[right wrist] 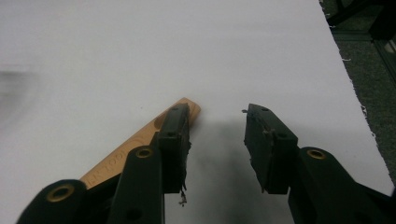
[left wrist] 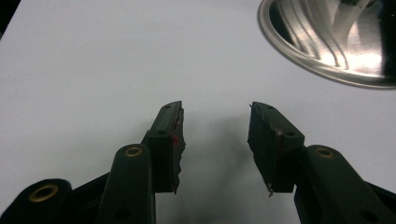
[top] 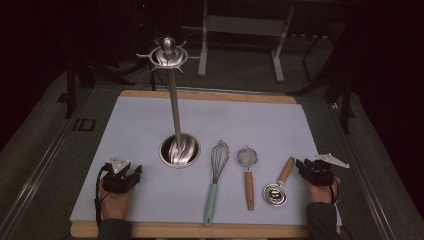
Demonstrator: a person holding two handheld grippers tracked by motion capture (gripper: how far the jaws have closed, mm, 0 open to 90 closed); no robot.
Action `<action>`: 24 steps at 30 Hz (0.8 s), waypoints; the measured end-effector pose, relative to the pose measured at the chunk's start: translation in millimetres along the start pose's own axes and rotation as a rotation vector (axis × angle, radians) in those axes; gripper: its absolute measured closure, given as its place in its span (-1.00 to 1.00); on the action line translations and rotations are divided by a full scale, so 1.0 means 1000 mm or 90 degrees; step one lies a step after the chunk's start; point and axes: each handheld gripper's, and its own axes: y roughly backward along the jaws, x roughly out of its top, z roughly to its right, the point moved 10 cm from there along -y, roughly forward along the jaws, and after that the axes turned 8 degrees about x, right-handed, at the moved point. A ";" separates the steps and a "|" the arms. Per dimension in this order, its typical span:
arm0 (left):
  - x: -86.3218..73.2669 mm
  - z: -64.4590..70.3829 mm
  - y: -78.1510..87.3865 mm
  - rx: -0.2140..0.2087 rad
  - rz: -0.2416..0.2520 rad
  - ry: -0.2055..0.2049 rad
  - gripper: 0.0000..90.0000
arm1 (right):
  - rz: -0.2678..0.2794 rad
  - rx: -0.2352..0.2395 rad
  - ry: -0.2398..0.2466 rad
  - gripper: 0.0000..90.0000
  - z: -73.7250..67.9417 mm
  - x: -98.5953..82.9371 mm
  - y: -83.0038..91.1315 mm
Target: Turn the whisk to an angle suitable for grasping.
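Observation:
A steel utensil stand (top: 174,100) rises from a round dish base (top: 179,150) on the white sheet (top: 150,120). To its right lie a whisk with a pale green handle (top: 214,182), a small strainer with a wooden handle (top: 248,175) and a steel measuring scoop with a wooden handle (top: 280,183). My left gripper (top: 131,173) rests open at the front left, empty, with the dish base (left wrist: 327,42) ahead to its right. My right gripper (top: 306,166) is open just right of the scoop's handle. That wooden handle (right wrist: 140,144) lies beside and outside its left jaw.
The sheet covers a wooden board (top: 200,230) on a grey table. A metal frame (top: 240,30) stands in the dark behind it. The stand's top ring of hooks (top: 168,55) is bare. Open sheet lies between the left gripper and the base.

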 end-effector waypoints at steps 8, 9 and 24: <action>0.002 -0.005 0.002 -0.023 0.013 0.046 0.27 | 0.005 0.011 0.002 0.43 -0.003 0.001 0.001; 0.002 -0.005 0.002 -0.019 0.015 0.044 0.27 | 0.008 0.011 0.002 0.43 -0.003 0.002 0.001; 0.003 -0.003 0.004 -0.009 0.029 0.027 0.27 | -0.008 0.136 0.152 0.42 -0.084 0.036 0.006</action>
